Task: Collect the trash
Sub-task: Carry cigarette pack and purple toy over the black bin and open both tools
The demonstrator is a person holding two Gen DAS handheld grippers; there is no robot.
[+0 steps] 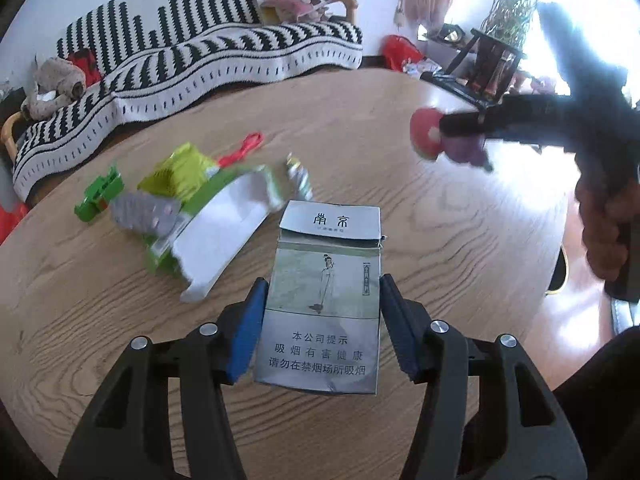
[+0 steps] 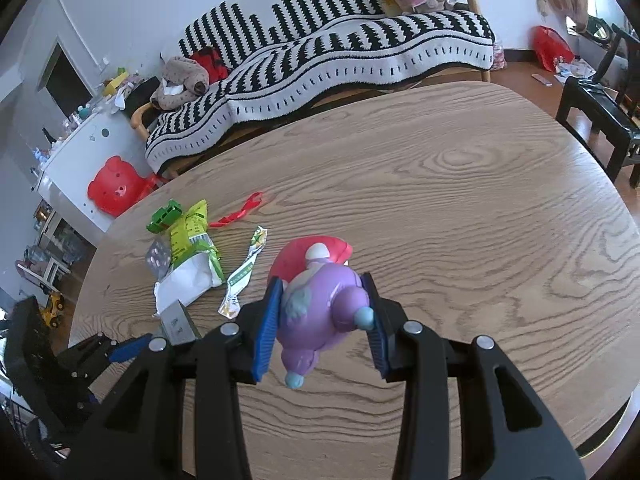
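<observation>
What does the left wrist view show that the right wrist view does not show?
Only the left wrist view shows the printed front of the cigarette pack between the left gripper jaws, and the plant by the window. Only the right wrist view shows the white cabinet, the red bear-shaped item, and the purple toy close up in the right gripper. Both show the wooden table, striped sofa, green wrappers and red ribbon.
</observation>
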